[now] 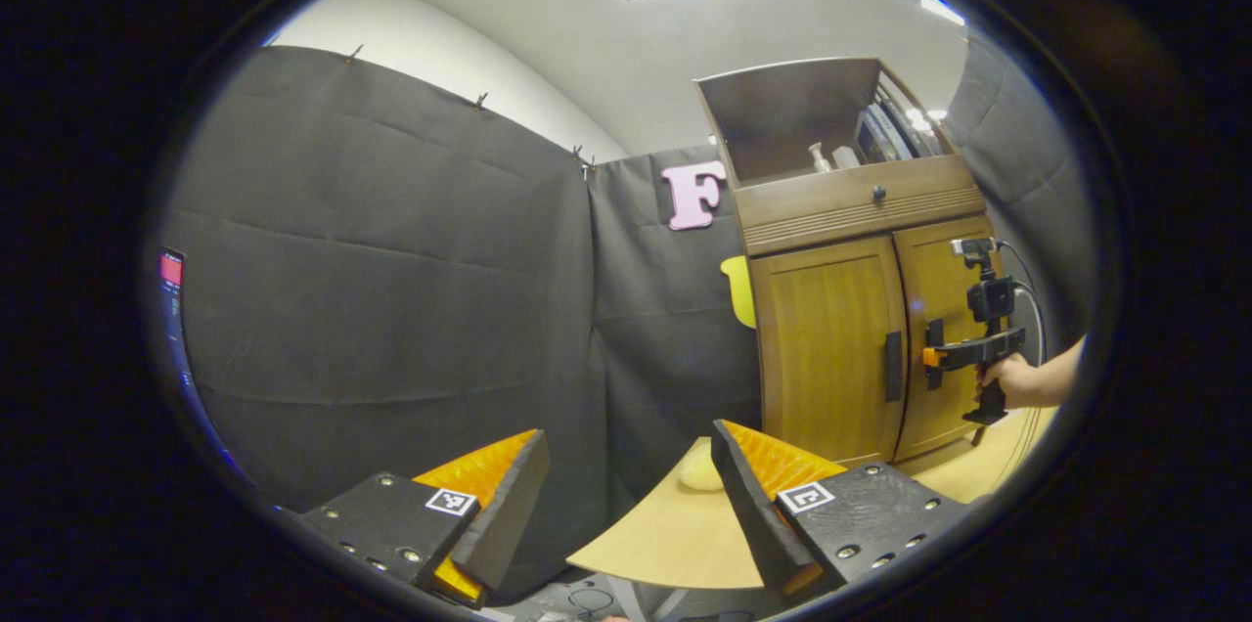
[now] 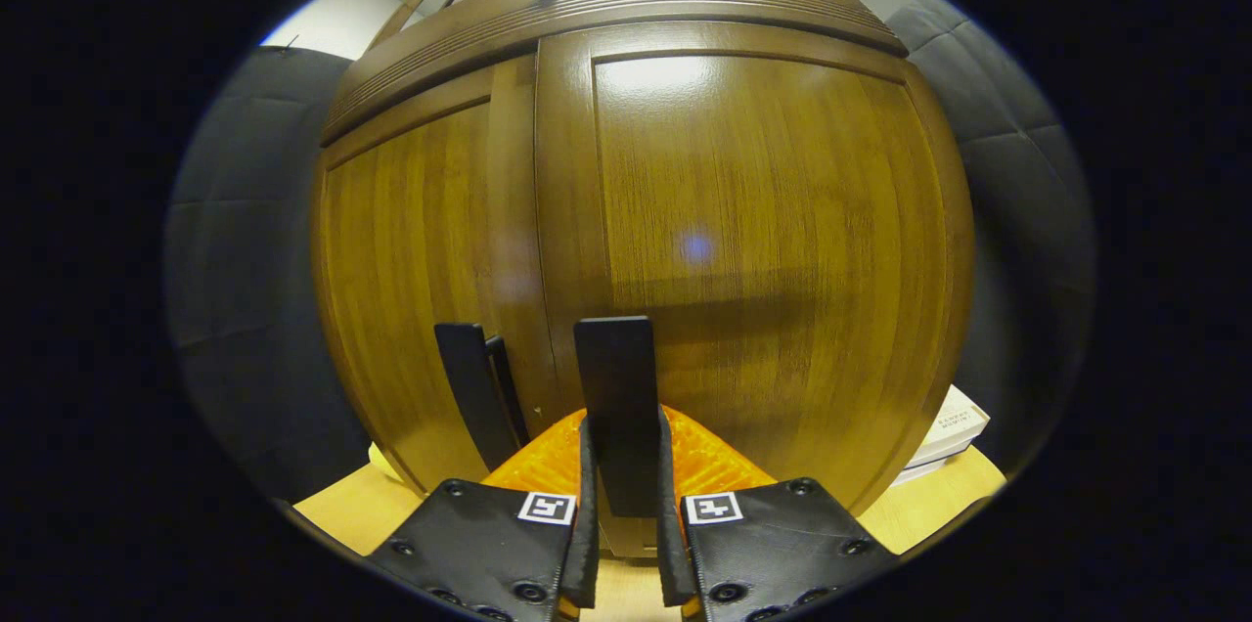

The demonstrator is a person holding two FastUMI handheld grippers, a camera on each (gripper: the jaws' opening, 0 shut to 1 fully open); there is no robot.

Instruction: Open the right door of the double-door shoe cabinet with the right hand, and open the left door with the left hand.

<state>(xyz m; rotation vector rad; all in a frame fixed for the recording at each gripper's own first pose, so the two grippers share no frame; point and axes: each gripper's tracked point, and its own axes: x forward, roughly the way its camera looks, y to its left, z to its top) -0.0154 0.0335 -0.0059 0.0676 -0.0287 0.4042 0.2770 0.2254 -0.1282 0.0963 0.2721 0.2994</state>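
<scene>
In the left gripper view, the left gripper point(image 1: 626, 495) is hanging with its two fingers spread wide apart and nothing between them, well back from the shoe cabinet point(image 1: 851, 309), which is standing ahead of it and off to its right on a light wooden table point(image 1: 675, 534). Both doors are sitting closed: the left door point(image 1: 827, 348) with its dark vertical handle point(image 1: 893, 366) near the centre seam, and the right door point(image 1: 944, 309) beside it. Farther off in that view, a hand point(image 1: 1012, 379) is holding the right gripper point(image 1: 929, 357) level against the right door's handle point(image 1: 936, 348). Above the doors a drawer front with a small knob point(image 1: 878, 194) is showing, and above that an open shelf. In the right gripper view, the right gripper point(image 2: 623, 495) is pressing both fingers point(image 2: 587, 505) onto the right door's handle point(image 2: 616, 407), which is rising straight up between them, directly ahead and very close. The right door point(image 2: 763, 241) is lying flush with the left door point(image 2: 421, 250), whose own handle point(image 2: 469, 392) is standing just to the gripper's left. A white box point(image 2: 954, 431) is resting on the table point(image 2: 939, 500) low to the gripper's right, beside the cabinet.
</scene>
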